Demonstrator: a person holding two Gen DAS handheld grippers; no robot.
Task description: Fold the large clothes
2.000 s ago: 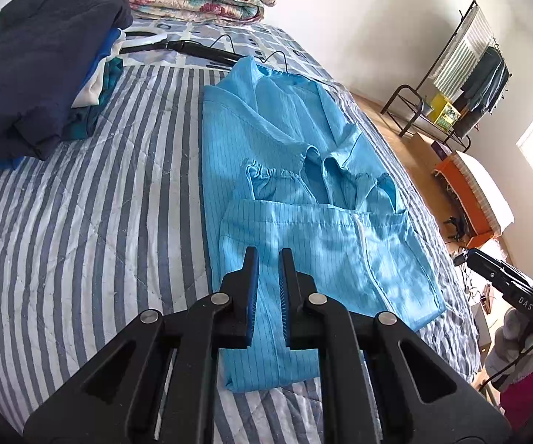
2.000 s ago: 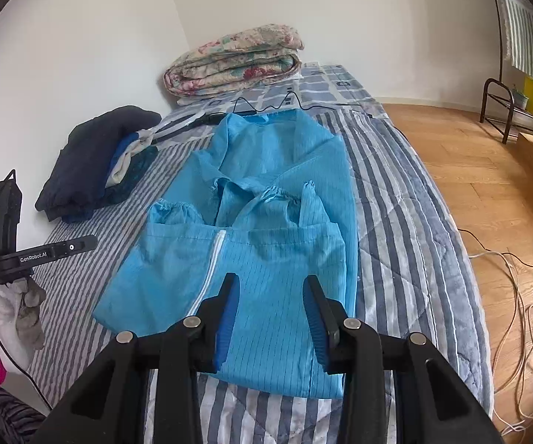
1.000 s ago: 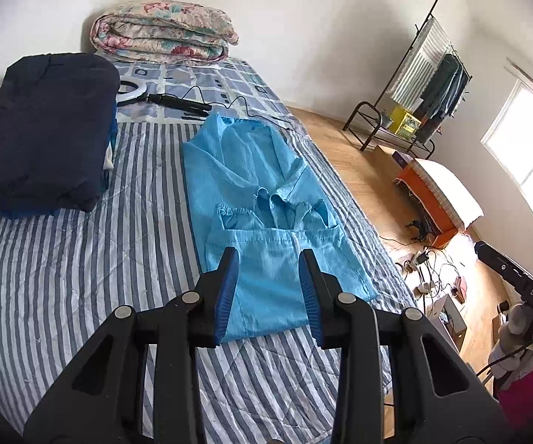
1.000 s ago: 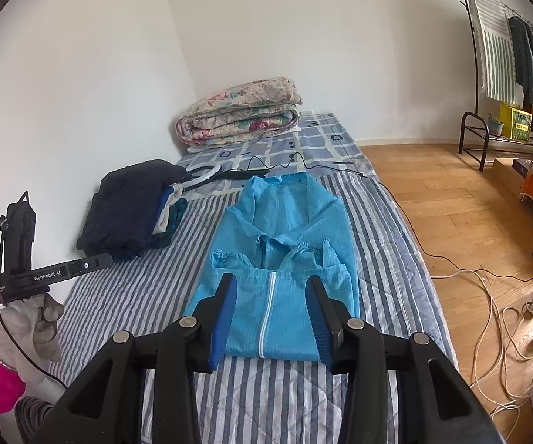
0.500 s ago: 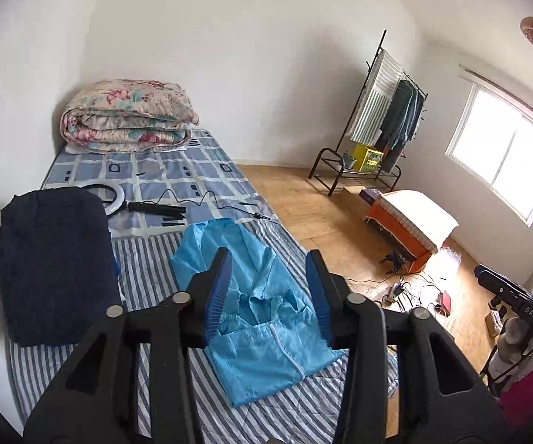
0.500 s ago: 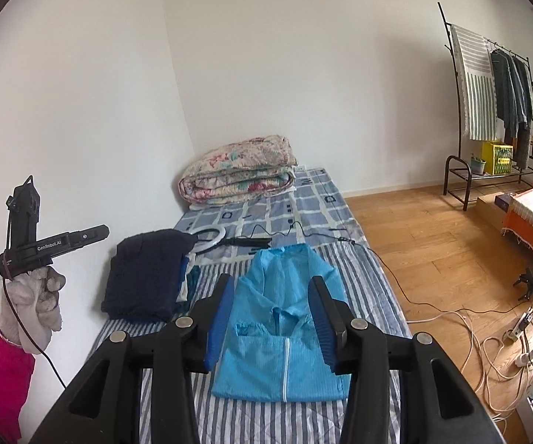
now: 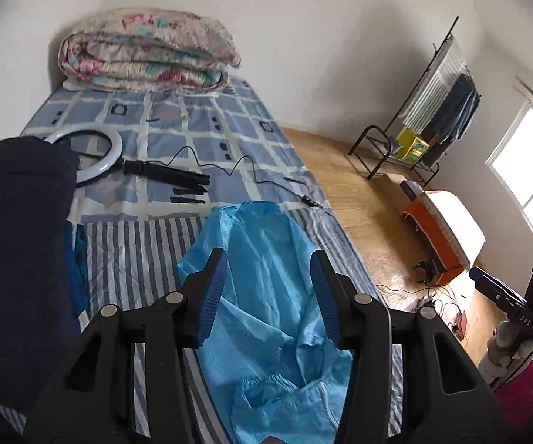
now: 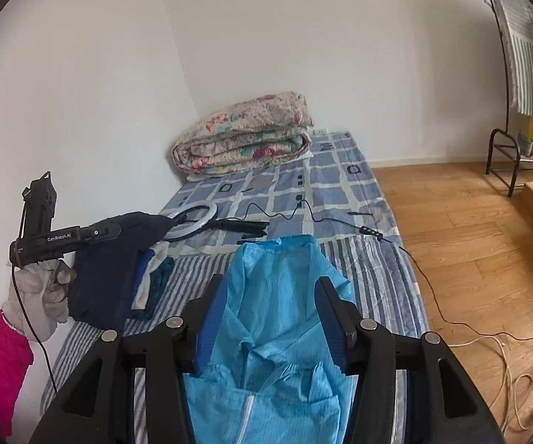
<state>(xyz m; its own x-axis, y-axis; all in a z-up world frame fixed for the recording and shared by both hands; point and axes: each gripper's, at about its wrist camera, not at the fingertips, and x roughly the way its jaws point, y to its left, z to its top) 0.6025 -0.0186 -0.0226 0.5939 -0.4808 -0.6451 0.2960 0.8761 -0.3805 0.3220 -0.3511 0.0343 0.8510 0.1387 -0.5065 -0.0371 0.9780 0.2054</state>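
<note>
A light blue garment lies lengthwise on the striped bed cover, its lower part folded up over the sleeves and its collar end pointing to the far end. My left gripper hovers above it, open, with nothing between its blue pads. My right gripper hangs over the same blue garment; its jaws are opening and hold nothing. In the right wrist view the left gripper's body shows at the left in a gloved hand.
A folded dark pile sits on the bed's left side. A floral quilt lies against the far wall, with a ring light and its cable before it. Wooden floor, a clothes rack, an orange bench and loose cables lie to the right.
Both grippers first drew far back from the bed, then came forward again, so the blue garment now looms large. Both pairs of jaws stand wider than two seconds ago.
</note>
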